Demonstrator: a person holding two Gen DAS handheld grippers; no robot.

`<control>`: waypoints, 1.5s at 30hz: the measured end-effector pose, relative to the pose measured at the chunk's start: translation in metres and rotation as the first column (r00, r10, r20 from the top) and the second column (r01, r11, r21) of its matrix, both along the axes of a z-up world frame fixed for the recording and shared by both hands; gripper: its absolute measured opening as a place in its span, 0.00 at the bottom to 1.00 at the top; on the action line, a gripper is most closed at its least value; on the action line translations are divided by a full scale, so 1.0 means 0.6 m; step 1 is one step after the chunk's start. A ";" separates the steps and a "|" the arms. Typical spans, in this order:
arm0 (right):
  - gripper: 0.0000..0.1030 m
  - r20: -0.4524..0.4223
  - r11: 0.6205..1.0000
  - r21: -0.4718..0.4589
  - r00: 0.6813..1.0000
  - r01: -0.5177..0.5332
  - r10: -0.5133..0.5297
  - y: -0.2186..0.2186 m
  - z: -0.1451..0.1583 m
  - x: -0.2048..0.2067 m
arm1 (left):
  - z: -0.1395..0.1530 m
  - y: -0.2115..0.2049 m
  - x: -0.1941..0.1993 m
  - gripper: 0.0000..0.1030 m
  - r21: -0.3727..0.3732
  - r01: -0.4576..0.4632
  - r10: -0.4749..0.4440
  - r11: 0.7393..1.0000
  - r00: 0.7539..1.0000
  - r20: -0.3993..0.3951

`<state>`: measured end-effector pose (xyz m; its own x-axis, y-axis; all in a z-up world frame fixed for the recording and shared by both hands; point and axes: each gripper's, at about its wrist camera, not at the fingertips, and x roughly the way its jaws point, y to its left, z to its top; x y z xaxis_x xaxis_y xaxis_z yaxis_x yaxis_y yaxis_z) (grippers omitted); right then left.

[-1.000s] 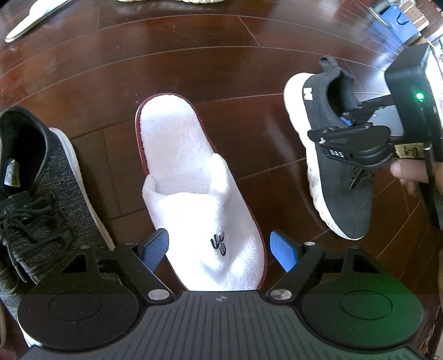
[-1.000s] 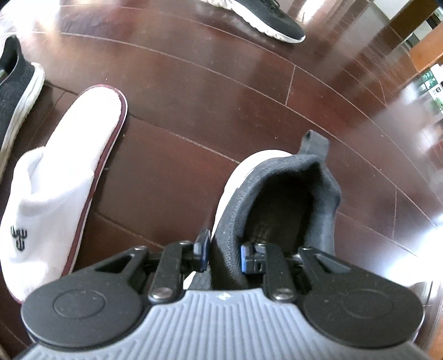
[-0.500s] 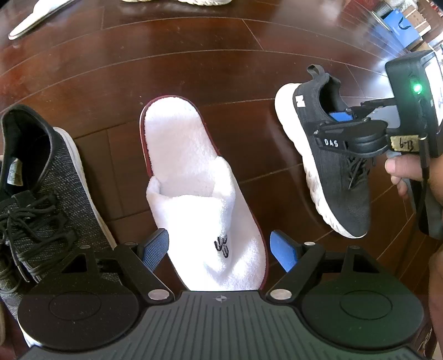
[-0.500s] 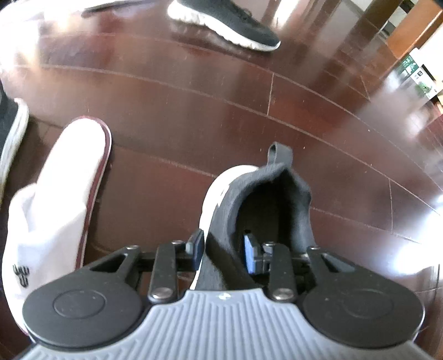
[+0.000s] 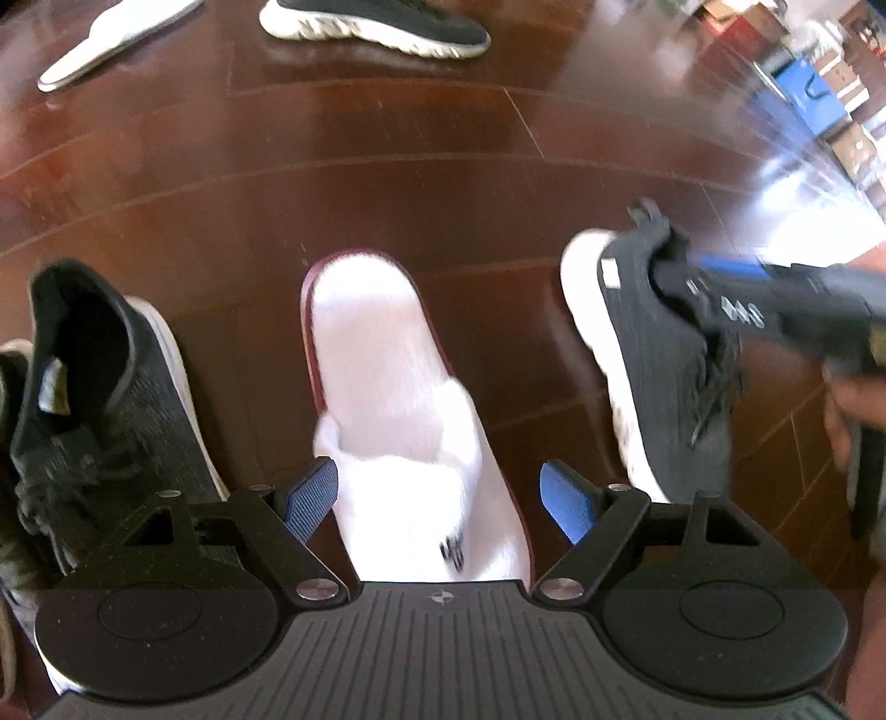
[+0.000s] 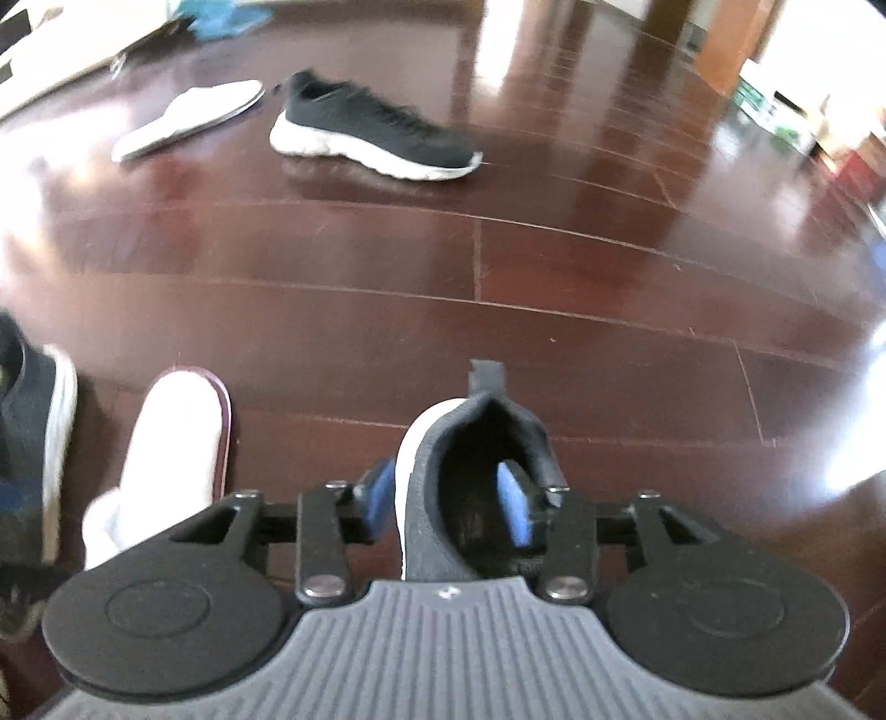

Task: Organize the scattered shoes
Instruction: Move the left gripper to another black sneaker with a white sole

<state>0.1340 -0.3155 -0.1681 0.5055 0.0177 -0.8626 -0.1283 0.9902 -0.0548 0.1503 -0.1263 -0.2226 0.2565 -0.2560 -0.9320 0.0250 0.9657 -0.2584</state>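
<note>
Right wrist view | right gripper (image 6: 451,507) spread, collar loose between pads, black sneaker (image 6: 470,487) down right of white slipper (image 5: 410,421) | left gripper (image 5: 440,501) released above slipper | left: far sneaker (image 6: 371,135), far slipper (image 6: 188,119)

On a dark wooden floor (image 5: 387,183), the left gripper (image 5: 443,501) hovers with its blue fingers (image 5: 307,498) spread wide on either side of a white slipper (image 5: 404,421). A grey knit sneaker (image 5: 105,399) lies to the slipper's left. To its right the right gripper (image 5: 714,293), blurred, reaches into the collar of a black sneaker (image 5: 659,365), while a second black sneaker (image 5: 376,22) and a second white slipper (image 5: 116,41) lie far off.
</note>
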 end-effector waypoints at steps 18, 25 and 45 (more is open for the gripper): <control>0.86 -0.053 0.966 0.171 0.981 0.195 -0.188 0.051 0.024 0.042 | 0.035 0.122 0.258 0.96 0.056 -0.293 0.283 0.955 0.949 0.141; 0.90 -0.088 0.973 0.128 0.979 0.194 -0.184 0.067 -0.009 0.113 | 0.044 0.168 0.397 0.96 0.035 -0.347 0.332 0.937 0.919 0.215; 0.93 -0.165 0.973 0.200 0.983 0.116 -0.083 0.083 -0.065 0.156 | -0.027 0.202 0.582 0.96 -0.099 -0.572 0.580 0.814 0.792 0.190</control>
<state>0.2276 -0.2659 -0.2073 0.3751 0.1608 -0.9130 -0.0190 0.9860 0.1658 0.4993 -0.0051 -0.2388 0.5474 -0.0313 -0.8363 -0.4782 0.8084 -0.3433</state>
